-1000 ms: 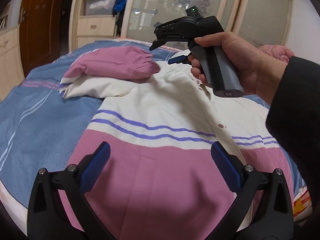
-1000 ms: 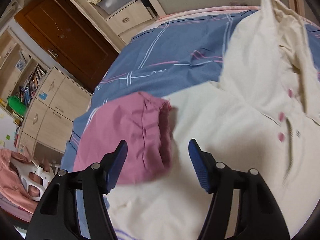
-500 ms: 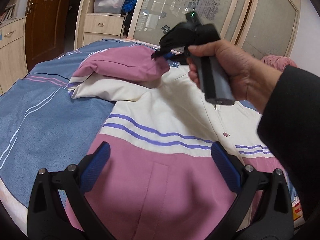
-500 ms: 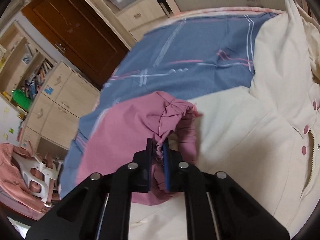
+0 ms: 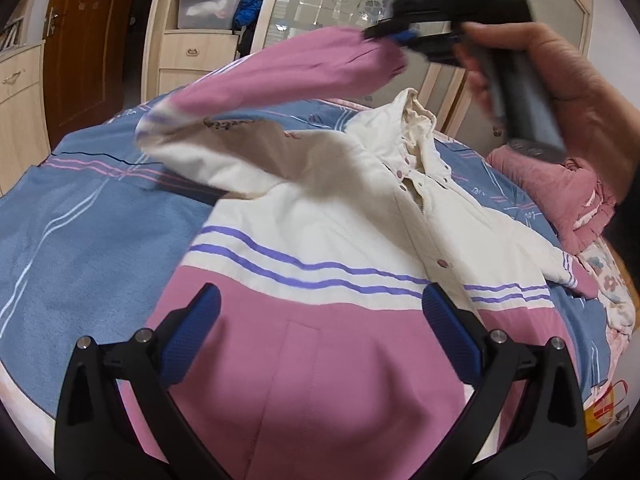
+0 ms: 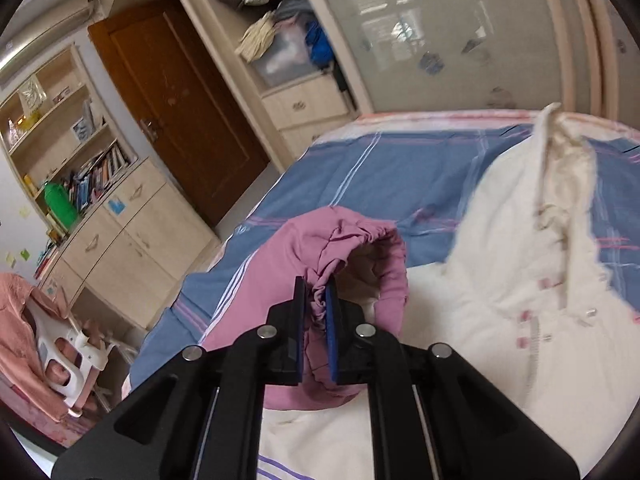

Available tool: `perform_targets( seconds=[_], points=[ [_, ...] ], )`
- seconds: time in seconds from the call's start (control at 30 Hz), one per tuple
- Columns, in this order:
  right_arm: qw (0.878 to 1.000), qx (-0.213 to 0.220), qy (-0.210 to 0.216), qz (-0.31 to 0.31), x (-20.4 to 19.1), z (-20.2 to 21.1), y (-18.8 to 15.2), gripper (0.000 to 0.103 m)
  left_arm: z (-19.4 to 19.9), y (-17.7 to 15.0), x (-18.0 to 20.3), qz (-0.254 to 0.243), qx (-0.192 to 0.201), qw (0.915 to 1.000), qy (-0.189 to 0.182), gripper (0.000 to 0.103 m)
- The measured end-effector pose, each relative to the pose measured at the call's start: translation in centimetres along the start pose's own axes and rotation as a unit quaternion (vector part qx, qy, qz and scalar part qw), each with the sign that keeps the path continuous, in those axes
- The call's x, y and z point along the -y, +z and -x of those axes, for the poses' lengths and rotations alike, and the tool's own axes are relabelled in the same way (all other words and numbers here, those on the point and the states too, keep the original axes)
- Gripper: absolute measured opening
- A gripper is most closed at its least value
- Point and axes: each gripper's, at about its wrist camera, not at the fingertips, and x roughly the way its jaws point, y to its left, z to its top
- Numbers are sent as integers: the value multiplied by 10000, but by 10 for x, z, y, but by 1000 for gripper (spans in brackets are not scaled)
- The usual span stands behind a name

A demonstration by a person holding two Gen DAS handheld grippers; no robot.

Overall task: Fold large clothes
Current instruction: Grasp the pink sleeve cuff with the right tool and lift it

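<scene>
Padded cream-and-pink hooded jacket with purple stripes lies front-up on the blue striped bedspread, its pink hem just ahead of and beneath the left hand-held gripper, its hood at the far end. A second ago its pink-cuffed sleeve lay slack on the bed beside the body, and the right hand-held gripper hovered over the cuff with its jaws wide; half a second ago those jaws had closed on the gathered cuff; now the sleeve hangs in the air, drawn up and stretched from the shoulder, so a shadow falls on the cream chest below it. The right hand-held gripper is clenched on the elastic cuff, whose bunched edge sits between the blue pads. The left hand-held gripper has stayed released, fingers spread above the hem, touching nothing that I can see. I judge the first fold is under way: the sleeve looks ready to be carried across the chest and laid flat, while the other sleeve, off to the right, is not yet handled.
</scene>
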Motion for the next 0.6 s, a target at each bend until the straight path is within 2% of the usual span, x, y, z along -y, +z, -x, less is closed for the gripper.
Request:
perform_targets(
  seconds=[0.07,0.17,0.3,0.43,0.57,0.6],
  points=[
    [9999,91,-75,-120,17,20,4,8,1,1,4,-5,36,10000,-73,101],
    [9986,237,-403,-246,51,52,4,5,4,0,12,-84,100,9998,-154,101],
    [9958,204,-766,-454,91,71,-11,4,3,-3,23,-225,45,9994,-264,101],
    [9923,38,-955,-786,132,65,-45,4,0,-6,29,-346,-24,9990,-296,101],
    [9882,-438,-1129,-933,152,28,-85,5,-2,-8,32,-364,-73,9987,-335,101],
    [9869,-537,-1168,-972,154,21,-94,9,-2,-8,32,-364,-88,9987,-341,101]
  ],
)
